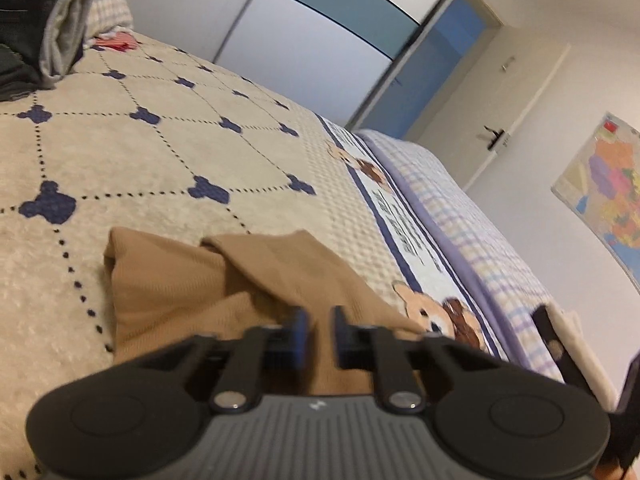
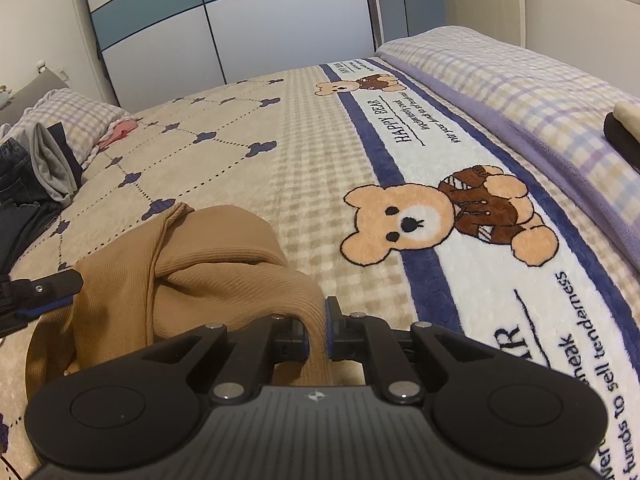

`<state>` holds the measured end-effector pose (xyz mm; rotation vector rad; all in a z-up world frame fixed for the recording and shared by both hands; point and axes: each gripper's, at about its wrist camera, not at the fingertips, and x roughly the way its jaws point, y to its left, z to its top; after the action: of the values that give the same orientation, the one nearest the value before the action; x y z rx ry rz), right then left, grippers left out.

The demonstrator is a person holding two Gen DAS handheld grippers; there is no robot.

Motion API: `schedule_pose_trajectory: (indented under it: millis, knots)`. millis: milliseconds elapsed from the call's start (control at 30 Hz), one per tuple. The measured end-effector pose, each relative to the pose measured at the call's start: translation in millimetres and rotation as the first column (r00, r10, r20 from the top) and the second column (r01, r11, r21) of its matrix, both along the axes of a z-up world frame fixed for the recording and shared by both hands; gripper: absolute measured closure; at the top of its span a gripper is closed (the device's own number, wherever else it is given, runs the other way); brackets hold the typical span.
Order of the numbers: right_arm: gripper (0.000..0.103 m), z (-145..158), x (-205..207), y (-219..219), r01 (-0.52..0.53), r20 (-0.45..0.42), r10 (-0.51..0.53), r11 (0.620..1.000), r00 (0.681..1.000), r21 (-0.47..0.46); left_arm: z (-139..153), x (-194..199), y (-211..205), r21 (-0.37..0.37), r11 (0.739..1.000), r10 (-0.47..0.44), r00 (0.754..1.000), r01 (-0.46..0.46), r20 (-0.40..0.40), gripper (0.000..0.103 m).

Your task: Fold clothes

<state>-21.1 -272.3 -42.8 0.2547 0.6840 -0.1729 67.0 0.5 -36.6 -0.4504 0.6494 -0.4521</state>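
A tan ribbed garment lies crumpled on the bear-print blanket. In the left wrist view my left gripper is shut on a fold of the garment's near edge, with cloth pinched between its fingers. My right gripper is shut on another part of the same near edge, at the garment's right side. The left gripper also shows at the left edge of the right wrist view, against the garment's left side.
A pile of dark and grey clothes sits at the far left by a plaid pillow, with a pink item beside it. A dark and cream object lies on the plaid cover at right. A wardrobe stands behind the bed.
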Motion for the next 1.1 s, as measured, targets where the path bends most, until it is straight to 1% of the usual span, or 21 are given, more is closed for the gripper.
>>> schedule_pose_trajectory:
  millis: [100,233,333,500,533,600,633,700,833,900,933,967,1000,1033,1067,1100]
  knots:
    - [0.095,-0.1,0.1,-2.1,0.004,0.002,-0.004,1.0,1.0,0.007,6.0,-2.8,4.1,0.004,0.999,0.05,0.998,-0.05,0.033,0.1]
    - [0.095,0.7,1.2,-5.0,0.017,0.009,-0.017,1.0,1.0,0.026,15.2,-6.4,13.1,0.051,0.989,0.13,0.988,-0.135,0.087,0.101]
    - [0.095,2.6,1.9,-5.4,0.028,0.019,-0.029,0.999,0.999,0.037,18.3,-3.9,22.2,0.09,0.976,0.19,0.977,-0.198,0.094,0.101]
    - [0.095,5.4,3.3,-5.3,0.043,0.037,-0.045,0.998,0.998,0.051,15.0,3.3,40.6,0.152,0.95,0.269,0.962,-0.273,0.045,0.101]
    - [0.095,5.7,3.8,-5.4,0.046,0.039,-0.049,0.997,0.998,0.053,14.0,3.8,44.0,0.171,0.942,0.286,0.957,-0.288,0.038,0.103]
    - [0.095,6.4,4.8,-5.7,0.054,0.042,-0.056,0.997,0.998,0.058,12.7,4.4,50.5,0.214,0.922,0.322,0.946,-0.322,0.037,0.103]
    - [0.095,6.7,5.5,-6.3,0.058,0.044,-0.06,0.997,0.997,0.06,12.2,5.3,54.9,0.22,0.918,0.331,0.943,-0.329,0.03,0.103]
    - [0.095,7.0,6.8,-7.1,0.063,0.046,-0.066,0.996,0.997,0.069,10.2,7.4,64.7,0.211,0.919,0.34,0.94,-0.333,0.004,0.103]
    - [0.095,7.5,8.7,-6.4,0.07,0.047,-0.074,0.995,0.996,0.07,6.0,9.0,76.8,0.165,0.934,0.328,0.943,-0.316,-0.051,0.101]
    - [0.095,7.9,9.0,-6.0,0.072,0.049,-0.076,0.995,0.996,0.069,5.0,8.7,78.7,0.146,0.942,0.315,0.947,-0.303,-0.066,0.095]
    - [0.095,8.1,9.1,-5.9,0.074,0.049,-0.077,0.995,0.996,0.07,5.1,8.6,78.4,0.14,0.945,0.306,0.95,-0.294,-0.068,0.089]
    - [0.095,8.2,9.3,-5.9,0.076,0.049,-0.079,0.995,0.996,0.072,5.5,8.2,77.6,0.136,0.949,0.296,0.953,-0.285,-0.068,0.08]
    - [0.095,8.4,9.4,-5.9,0.077,0.049,-0.081,0.994,0.995,0.074,5.8,7.6,75.2,0.135,0.951,0.288,0.956,-0.277,-0.065,0.074]
    - [0.095,8.5,9.5,-5.8,0.079,0.049,-0.083,0.994,0.995,0.075,6.1,7.1,72.4,0.135,0.954,0.277,0.959,-0.267,-0.062,0.061]
    - [0.095,8.6,9.7,-5.8,0.08,0.049,-0.084,0.994,0.995,0.077,6.5,6.8,69.8,0.133,0.958,0.265,0.963,-0.255,-0.057,0.052]
    - [0.095,8.6,9.8,-5.9,0.08,0.05,-0.084,0.994,0.995,0.078,6.9,6.5,67.0,0.131,0.961,0.251,0.967,-0.243,-0.052,0.049]
